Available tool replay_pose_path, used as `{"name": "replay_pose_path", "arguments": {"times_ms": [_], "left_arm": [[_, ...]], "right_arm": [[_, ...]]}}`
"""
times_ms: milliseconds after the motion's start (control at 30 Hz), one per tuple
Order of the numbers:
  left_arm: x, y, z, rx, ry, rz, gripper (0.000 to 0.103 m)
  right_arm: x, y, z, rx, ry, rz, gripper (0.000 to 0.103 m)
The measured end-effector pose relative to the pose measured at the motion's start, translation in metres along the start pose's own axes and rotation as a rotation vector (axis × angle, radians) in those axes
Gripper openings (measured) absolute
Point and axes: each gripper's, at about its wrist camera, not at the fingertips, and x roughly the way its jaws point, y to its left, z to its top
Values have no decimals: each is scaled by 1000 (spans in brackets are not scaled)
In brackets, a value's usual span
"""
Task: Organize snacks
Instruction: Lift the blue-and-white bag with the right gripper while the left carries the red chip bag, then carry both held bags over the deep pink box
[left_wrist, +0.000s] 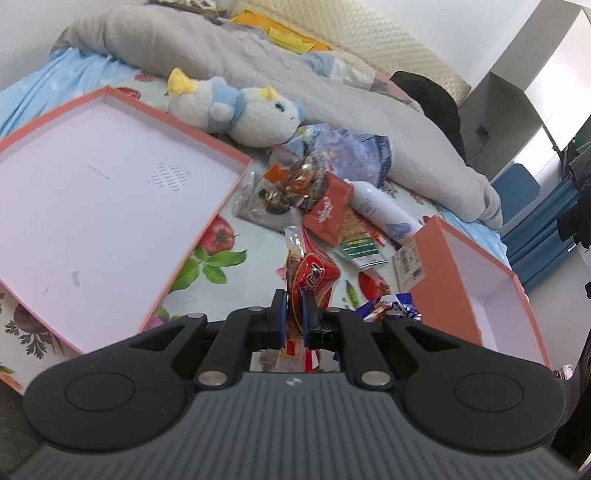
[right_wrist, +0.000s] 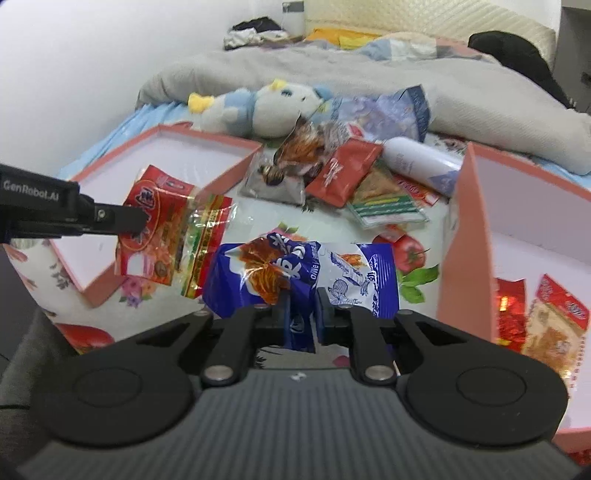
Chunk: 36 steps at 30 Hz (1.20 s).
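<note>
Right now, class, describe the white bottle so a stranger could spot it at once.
Start at the grey duvet across the bed. Below its fold, the snack pile lies between two pink boxes. The white bottle lies on its side at the pile's right edge: the only smooth, rigid cylinder among crinkled packets.

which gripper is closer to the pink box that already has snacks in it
Right. The right gripper, shut on the blue snack bag, hangs just left of the pink box. The left gripper, holding the red snack bag, is farther left.
</note>
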Motion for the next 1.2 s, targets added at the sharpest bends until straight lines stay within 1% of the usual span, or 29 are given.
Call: {"name": "replay_pose_path", "arguments": {"times_ms": [200, 300, 700, 933, 1100, 1200], "left_arm": [[-26, -35, 6, 37, -31, -12, 10], [-39, -57, 12, 78, -56, -18, 10], [-78, -141, 45, 151, -138, -67, 10], [-85, -188, 61, 187, -168, -106, 10], [-76, -219, 63, 209, -164, -137, 10], [-62, -236, 61, 223, -148, -150, 10]], "right_arm": [[-44, -12, 19, 17, -80, -6, 15], [-64, -21, 28, 37, -115, -17, 15], [-136, -61, 71, 76, -273, -79, 15], [-157, -87, 84, 83, -313, -119, 15], [-164, -110, 81, 102, -317, -155, 15], [-166, -126, 77, 119, -308, -179, 15]]}}
